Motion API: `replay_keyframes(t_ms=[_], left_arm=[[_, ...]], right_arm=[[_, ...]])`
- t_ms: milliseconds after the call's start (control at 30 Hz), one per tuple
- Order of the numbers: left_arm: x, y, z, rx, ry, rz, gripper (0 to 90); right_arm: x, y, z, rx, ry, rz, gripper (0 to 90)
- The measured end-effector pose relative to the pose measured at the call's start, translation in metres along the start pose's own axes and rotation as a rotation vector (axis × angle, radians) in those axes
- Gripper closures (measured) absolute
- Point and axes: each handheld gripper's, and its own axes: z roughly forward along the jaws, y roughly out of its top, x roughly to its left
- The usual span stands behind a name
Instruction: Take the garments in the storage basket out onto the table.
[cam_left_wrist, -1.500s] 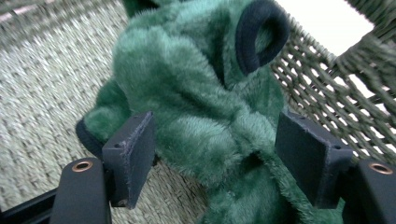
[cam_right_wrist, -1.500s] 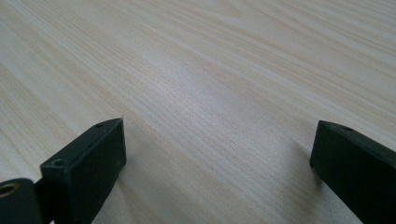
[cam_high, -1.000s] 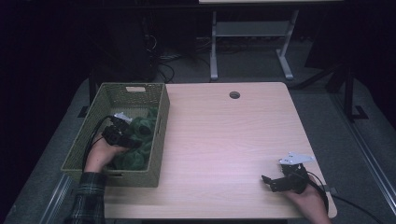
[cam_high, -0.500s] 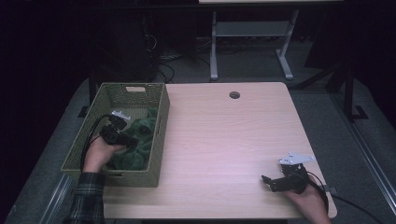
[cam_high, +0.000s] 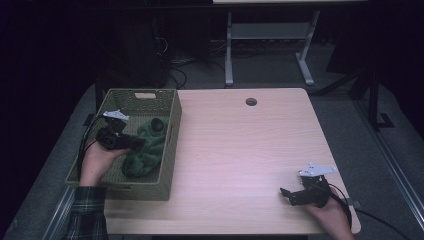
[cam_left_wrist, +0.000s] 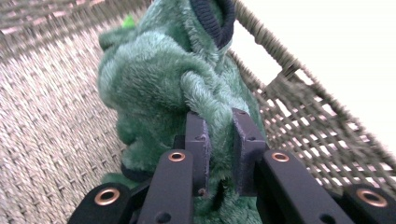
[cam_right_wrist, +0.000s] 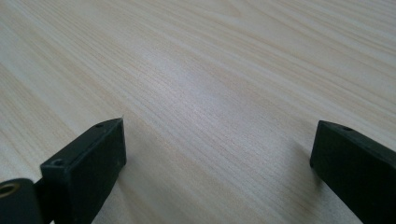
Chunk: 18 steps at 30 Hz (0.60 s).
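A green fuzzy cloth (cam_high: 149, 145) with a dark navy cuff (cam_high: 157, 123) lies inside the woven olive basket (cam_high: 174, 131) at the table's left. My left gripper (cam_high: 134, 143) is in the basket, shut on a fold of that green cloth (cam_left_wrist: 187, 88); the fold is pinched between the two black pads (cam_left_wrist: 198, 140). Near the table's front right corner my right gripper (cam_high: 285, 195) rests low over bare wood, open, with nothing between its fingers (cam_right_wrist: 88, 163).
The light wooden table (cam_high: 240, 150) has a round cable hole (cam_high: 251, 102) at the back. The basket wall (cam_left_wrist: 299, 107) runs close along the cloth's right side. Behind the table stand a white frame (cam_high: 270, 45) and cables on a dark floor.
The left hand and gripper have shifted slightly within the basket, holding the green cloth. The right gripper has stayed in place.
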Motion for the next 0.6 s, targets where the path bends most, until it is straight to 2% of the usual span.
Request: replay_keyframes(t_ms=[300, 400, 600], left_arm=[[-0.005, 0.012, -0.016, -0.022, -0.029, 0.014, 79.0], [-0.006, 0.019, -0.024, -0.026, -0.026, 0.026, 79.0], [-0.013, 0.041, -0.047, -0.068, -0.032, 0.043, 79.2]], right_arm=[[0.0, 0.0, 0.0, 0.0, -0.001, -0.002, 3.2], [0.0, 0.0, 0.0, 0.001, -0.001, -0.001, 3.2], [0.0, 0.0, 0.0, 0.001, -0.001, -0.001, 3.2]])
